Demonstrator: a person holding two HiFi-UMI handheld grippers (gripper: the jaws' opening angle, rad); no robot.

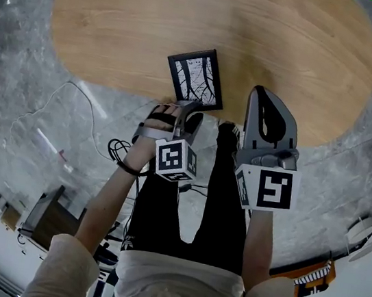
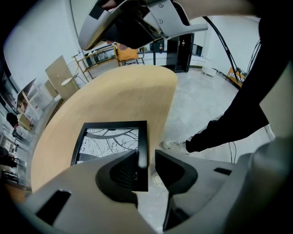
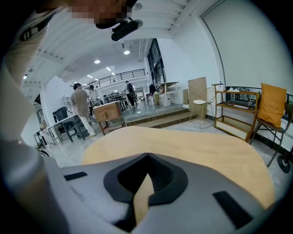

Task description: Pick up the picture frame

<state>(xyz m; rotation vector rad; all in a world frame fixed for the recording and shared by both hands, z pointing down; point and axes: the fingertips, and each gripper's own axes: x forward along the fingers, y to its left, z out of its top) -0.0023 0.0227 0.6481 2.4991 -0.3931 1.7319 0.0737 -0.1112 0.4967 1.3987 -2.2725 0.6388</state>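
The picture frame (image 1: 197, 77) is black with a branch print and lies flat at the near edge of the oval wooden table (image 1: 192, 14). My left gripper (image 1: 189, 107) points steeply down at the frame's near corner. In the left gripper view the frame (image 2: 110, 139) runs its right border between the jaws of the left gripper (image 2: 146, 160). The left pad lies against the border, and a thin gap shows at the right pad. My right gripper (image 1: 260, 93) hovers to the right of the frame, over the table edge. Its jaws meet with nothing between them (image 3: 145, 160).
The person's dark-trousered legs (image 1: 216, 204) and a white shoe (image 2: 176, 145) stand at the table's edge on grey stone floor. Cables (image 1: 113, 151) lie on the floor at the left. Beyond the table are a chair with an orange cushion (image 3: 270, 109), a shelf rack (image 3: 233, 114) and people (image 3: 81, 107).
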